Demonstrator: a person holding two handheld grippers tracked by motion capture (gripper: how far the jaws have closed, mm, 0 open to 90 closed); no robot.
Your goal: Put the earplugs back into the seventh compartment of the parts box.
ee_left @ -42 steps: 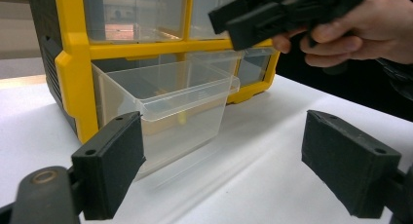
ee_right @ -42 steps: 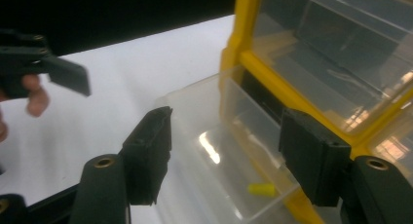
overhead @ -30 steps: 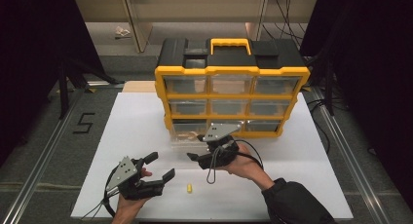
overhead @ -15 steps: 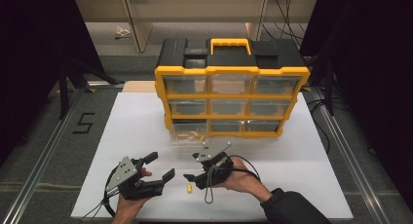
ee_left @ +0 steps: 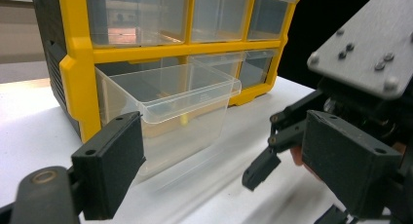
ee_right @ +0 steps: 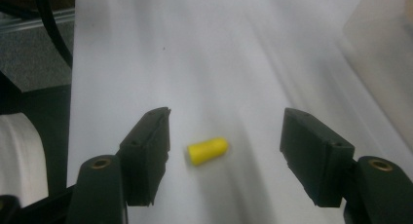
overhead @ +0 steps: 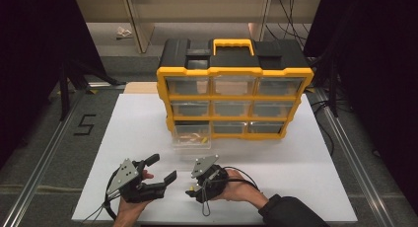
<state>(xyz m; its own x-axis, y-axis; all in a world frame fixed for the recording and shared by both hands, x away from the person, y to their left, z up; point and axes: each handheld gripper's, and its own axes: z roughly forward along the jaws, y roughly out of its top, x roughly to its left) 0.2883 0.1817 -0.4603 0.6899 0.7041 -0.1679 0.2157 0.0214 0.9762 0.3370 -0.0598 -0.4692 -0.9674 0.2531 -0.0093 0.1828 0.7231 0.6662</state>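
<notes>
A small yellow cap [ee_right: 207, 151] lies on the white table [overhead: 296, 158]. It is between the jaws of my right gripper [ee_right: 224, 151], which touch neither side of it. Those jaws have just been closing a little and still stand wide, so the gripper is open. From above, the right gripper [overhead: 193, 190] points down at the cap [overhead: 189, 191] near the front edge. My left gripper [overhead: 161, 168] is held just to its left, open and with nothing in it. A clear drawer [overhead: 192, 137] is pulled out of the yellow organizer [overhead: 235, 101] and has small yellowish pieces inside.
The organizer stands upright at the back of the table, its other clear drawers pushed in. In the left gripper view the pulled-out drawer [ee_left: 180, 102] is straight ahead and the right gripper [ee_left: 365, 48] is close on the right. Dark floor and metal rails surround the table.
My right gripper has come away from the open drawer, toward the person and down, and now straddles the yellow cap. The left gripper has stayed where it was.
</notes>
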